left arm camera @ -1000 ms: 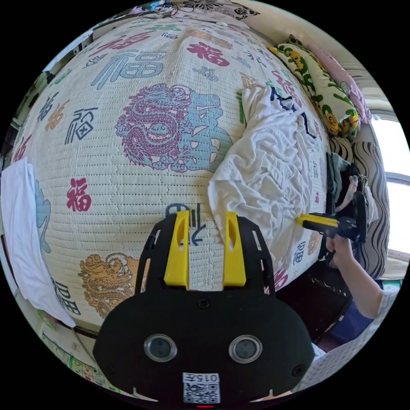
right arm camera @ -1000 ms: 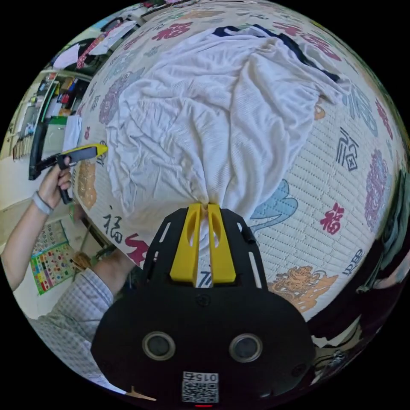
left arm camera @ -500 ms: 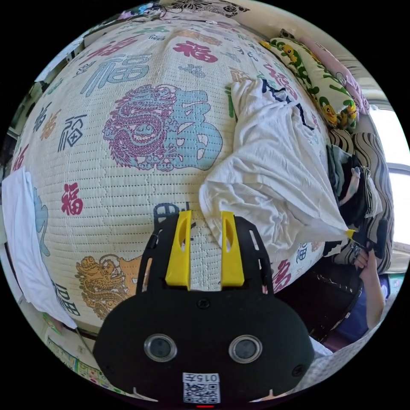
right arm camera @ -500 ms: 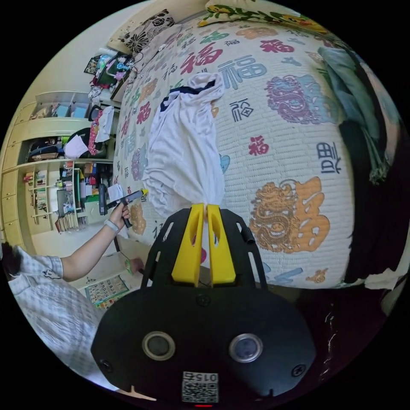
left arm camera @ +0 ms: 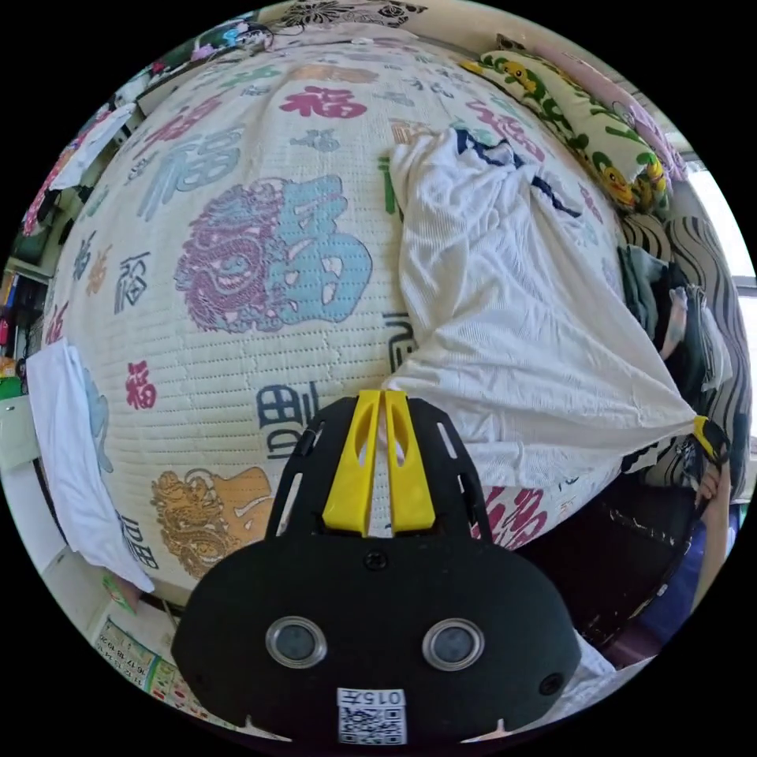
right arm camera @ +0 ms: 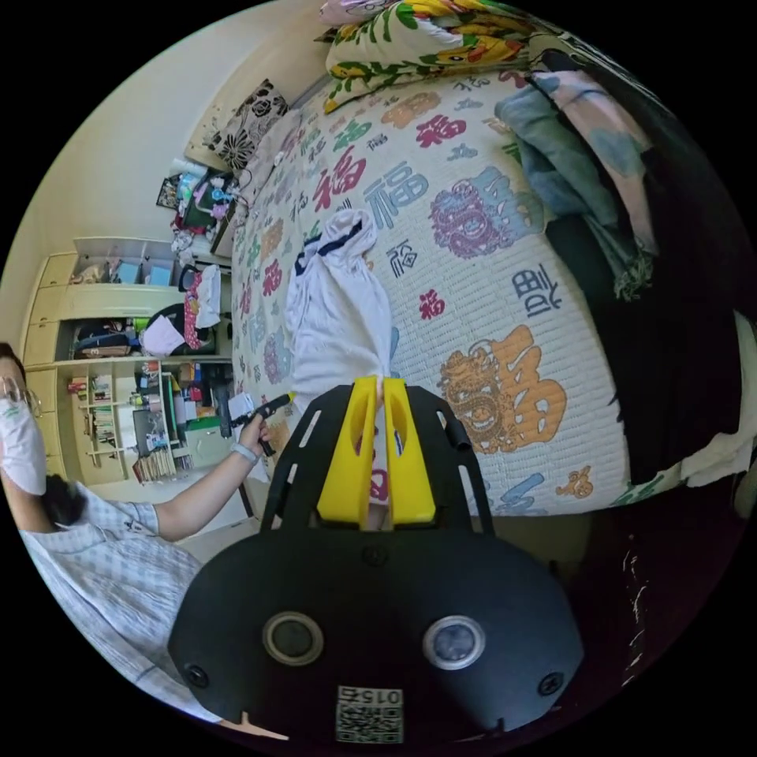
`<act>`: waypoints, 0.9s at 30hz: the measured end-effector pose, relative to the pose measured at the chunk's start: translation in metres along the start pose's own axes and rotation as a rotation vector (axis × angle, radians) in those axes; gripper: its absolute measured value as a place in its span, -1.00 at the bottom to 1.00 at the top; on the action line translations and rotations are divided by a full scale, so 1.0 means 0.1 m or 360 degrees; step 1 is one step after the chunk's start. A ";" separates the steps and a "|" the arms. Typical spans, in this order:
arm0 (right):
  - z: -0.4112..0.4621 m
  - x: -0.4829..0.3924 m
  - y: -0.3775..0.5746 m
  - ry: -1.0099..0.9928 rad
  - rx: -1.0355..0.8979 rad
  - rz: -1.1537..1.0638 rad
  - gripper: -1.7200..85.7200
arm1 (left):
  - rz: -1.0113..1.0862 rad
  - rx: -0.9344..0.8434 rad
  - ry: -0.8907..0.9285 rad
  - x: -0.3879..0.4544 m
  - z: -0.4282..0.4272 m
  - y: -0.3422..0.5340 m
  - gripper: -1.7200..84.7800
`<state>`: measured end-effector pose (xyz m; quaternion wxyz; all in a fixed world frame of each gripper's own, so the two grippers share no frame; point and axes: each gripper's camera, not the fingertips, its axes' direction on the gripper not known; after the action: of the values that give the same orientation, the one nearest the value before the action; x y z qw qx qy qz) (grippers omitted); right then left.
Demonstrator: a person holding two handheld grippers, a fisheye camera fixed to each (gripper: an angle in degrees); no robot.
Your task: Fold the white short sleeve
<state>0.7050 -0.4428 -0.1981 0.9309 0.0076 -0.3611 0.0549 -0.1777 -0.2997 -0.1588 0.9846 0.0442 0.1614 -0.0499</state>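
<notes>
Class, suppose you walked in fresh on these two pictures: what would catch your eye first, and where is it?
The white ribbed short-sleeve shirt with navy trim, stretched taut over the cream quilted bedspread printed with coloured characters and dragons. The left gripper pinches one hem corner and the right gripper the other.

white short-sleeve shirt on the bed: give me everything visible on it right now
The white short-sleeve shirt with dark navy trim looks like a thin, finely ribbed knit. Its bottom hem is stretched taut between two corners: the left gripper is shut on one, the right gripper on the other. Its navy-edged collar and sleeve end lies bunched on the cream quilted bed cover printed with coloured characters and dragons, farthest from the grippers. The body is creased, fanning out from the collar toward the hem, which is pulled toward the bed edge.
</notes>
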 end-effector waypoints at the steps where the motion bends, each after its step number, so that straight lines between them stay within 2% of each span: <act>1: -0.04 -0.01 -0.05 -0.0023 0.0024 -0.0006 -0.96 | -0.0001 0.0048 0.0008 -0.04 -0.10 -0.03 -0.96; 7: -0.63 -0.64 -0.93 -0.0188 0.0307 -0.0299 -0.96 | 0.0022 0.0642 0.0132 -0.38 -1.56 -0.84 -0.97; 9: -1.03 -1.07 -1.20 -0.0233 0.0449 -0.0462 -0.96 | 0.0067 0.0901 0.0188 -0.40 -2.31 -1.11 -0.97; 12: -1.57 -1.53 -1.23 -0.0298 0.0626 -0.0659 -0.96 | 0.0226 0.1171 0.0166 -0.28 -3.18 -1.19 -0.97; 15: -1.95 -1.70 -1.02 -0.0317 0.0724 -0.0777 -0.96 | 0.0422 0.1307 0.0160 -0.17 -3.72 -1.00 -0.97; 19: -2.11 -1.54 -0.61 -0.0395 0.0702 -0.0774 -0.95 | 0.0572 0.1287 0.0289 -0.23 -3.86 -0.56 -0.97; 22: -1.96 -1.33 -0.17 -0.0334 0.0572 -0.0767 -0.95 | 0.0649 0.1140 0.0357 -0.36 -3.62 -0.14 -0.97; 25: -1.57 -1.00 0.29 -0.0293 0.0391 -0.0659 -0.95 | 0.0664 0.0909 0.0439 -0.51 -3.08 0.25 -0.97; 27: -1.13 -0.63 0.66 -0.0233 0.0233 -0.0442 -0.95 | 0.0581 0.0685 0.0456 -0.63 -2.51 0.55 -0.97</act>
<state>0.7274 -0.3775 -0.3259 0.8977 0.1292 -0.4183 -0.0487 -0.3100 -0.2137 -0.3711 0.9126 0.2864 0.2738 0.1015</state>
